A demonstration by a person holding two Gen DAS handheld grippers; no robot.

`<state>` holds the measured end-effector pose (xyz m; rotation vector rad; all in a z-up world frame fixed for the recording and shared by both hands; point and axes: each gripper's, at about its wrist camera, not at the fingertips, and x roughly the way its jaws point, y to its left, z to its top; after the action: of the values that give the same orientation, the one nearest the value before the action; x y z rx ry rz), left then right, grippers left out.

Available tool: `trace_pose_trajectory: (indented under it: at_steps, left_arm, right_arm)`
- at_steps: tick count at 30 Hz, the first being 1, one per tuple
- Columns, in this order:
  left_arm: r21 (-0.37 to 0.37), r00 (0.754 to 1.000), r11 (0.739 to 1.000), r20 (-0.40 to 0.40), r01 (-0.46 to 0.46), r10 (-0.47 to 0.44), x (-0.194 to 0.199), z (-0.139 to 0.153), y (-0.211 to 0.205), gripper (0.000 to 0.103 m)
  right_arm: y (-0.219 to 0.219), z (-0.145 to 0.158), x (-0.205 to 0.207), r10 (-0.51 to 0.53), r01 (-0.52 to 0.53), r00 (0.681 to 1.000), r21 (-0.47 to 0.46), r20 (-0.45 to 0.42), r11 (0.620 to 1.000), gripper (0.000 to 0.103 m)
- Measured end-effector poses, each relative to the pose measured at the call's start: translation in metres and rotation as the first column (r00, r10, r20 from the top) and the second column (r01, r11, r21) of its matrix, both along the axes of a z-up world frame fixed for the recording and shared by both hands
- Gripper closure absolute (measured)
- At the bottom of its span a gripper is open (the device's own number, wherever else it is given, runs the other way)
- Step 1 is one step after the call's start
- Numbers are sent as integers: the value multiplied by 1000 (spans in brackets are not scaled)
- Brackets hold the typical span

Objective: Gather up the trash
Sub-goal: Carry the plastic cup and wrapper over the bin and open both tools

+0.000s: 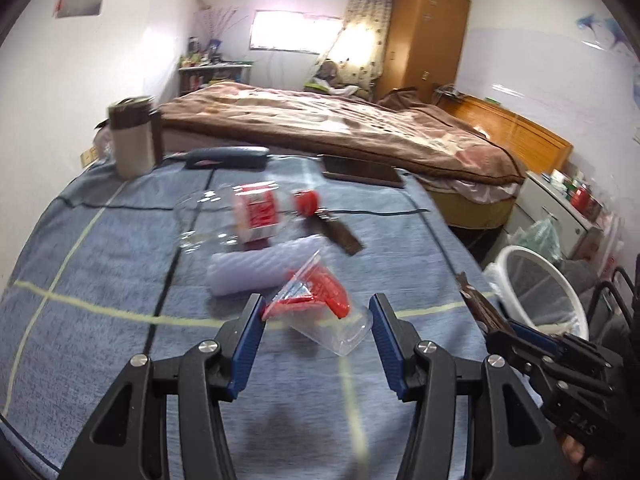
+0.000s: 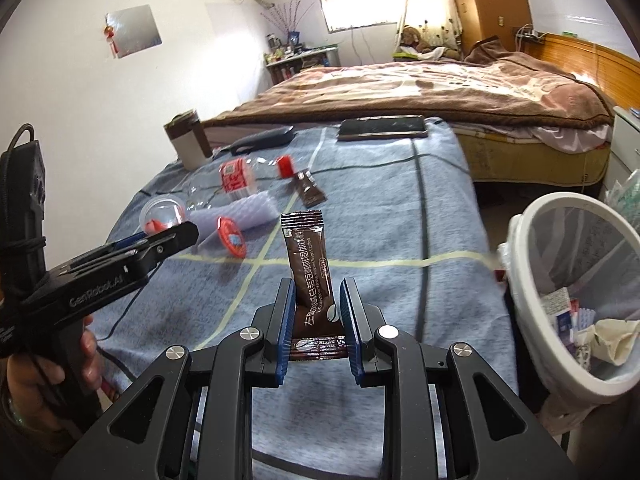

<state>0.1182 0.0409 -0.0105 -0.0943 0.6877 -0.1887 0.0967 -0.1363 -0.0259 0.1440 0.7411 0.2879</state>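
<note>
My left gripper (image 1: 316,308) is open, its jaws on either side of a clear plastic cup with a red lid (image 1: 320,304) lying on the blue blanket. Beyond it lie a white foam sleeve (image 1: 256,270), a crushed clear bottle with red label (image 1: 244,216) and a brown sachet (image 1: 340,234). My right gripper (image 2: 316,292) is shut on a brown coffee sachet (image 2: 310,264), held upright above the blanket. The white trash bin (image 2: 576,292) stands to its right and holds some trash. The left gripper (image 2: 160,244) also shows in the right wrist view by the cup (image 2: 164,216).
A phone (image 1: 360,170), a dark case (image 1: 228,156) and a white-and-brown tumbler (image 1: 132,136) sit at the table's far edge. A bed (image 1: 340,124) lies beyond. The bin (image 1: 540,292) stands off the table's right side, beside a white drawer unit (image 1: 560,208).
</note>
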Motion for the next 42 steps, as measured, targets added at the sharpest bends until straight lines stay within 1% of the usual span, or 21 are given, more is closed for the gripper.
trace_pose_trajectory:
  at_steps: [6, 13, 20, 24, 29, 33, 37, 40, 42]
  left_arm:
    - [6, 995, 996, 35, 91, -91, -7, 14, -37, 48]
    - [17, 980, 981, 50, 193, -194, -6, 22, -85, 47]
    - [26, 953, 954, 49, 298, -299, -4, 25, -139, 47]
    - [35, 932, 933, 52, 357, -359, -5, 26, -173, 47]
    - [33, 905, 905, 34, 423, -424, -2, 23, -211, 47]
    - [34, 885, 885, 11, 464, -465, 0, 17, -236, 47]
    - [21, 875, 874, -14, 485, -485, 3, 11, -256, 47]
    - [32, 868, 867, -23, 497, -496, 4, 6, -268, 47]
    - [20, 863, 863, -39, 505, -504, 6, 3, -273, 47]
  right_arm:
    - [-28, 11, -9, -69, 69, 997, 1, 31, 998, 78]
    - [-62, 19, -16, -159, 159, 986, -2, 50, 987, 78]
    - [-106, 23, -25, -256, 256, 965, -7, 58, 967, 78]
    - [-131, 24, -30, -311, 312, 949, -12, 58, 950, 78]
    - [-161, 18, -36, -379, 380, 924, -16, 41, 925, 78]
    - [-175, 12, -36, -411, 411, 911, -27, 21, 911, 78]
    - [-188, 6, -31, -436, 436, 900, -48, -3, 899, 78]
    - [-195, 1, -31, -446, 444, 895, -66, -16, 893, 77]
    - [-199, -1, -30, -450, 447, 893, -77, -24, 891, 77]
